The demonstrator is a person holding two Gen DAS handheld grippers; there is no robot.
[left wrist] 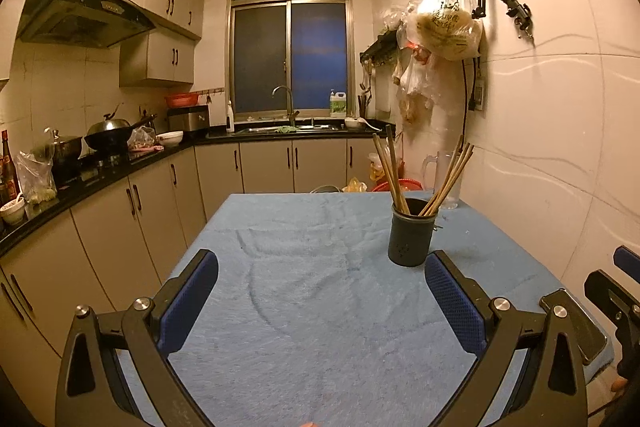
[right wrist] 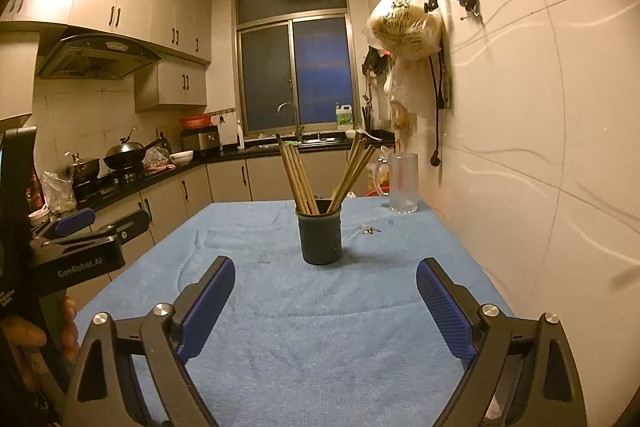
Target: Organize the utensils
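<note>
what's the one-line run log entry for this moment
left gripper: open, empty | right gripper: open, empty | chopsticks: upright in dark cup | stage: utensils stowed

Table is covered edge to edge by a light blue towel-like cloth, wrinkled in places. Directly on the cloth: a dark round holder standing upright near the middle, wooden chopsticks inside it, fanned into two bunches — one leaning left, one right. A clear glass mug stands at the far right corner by the wall. Between holder and mug — a few small bits, too small to identify.
</note>
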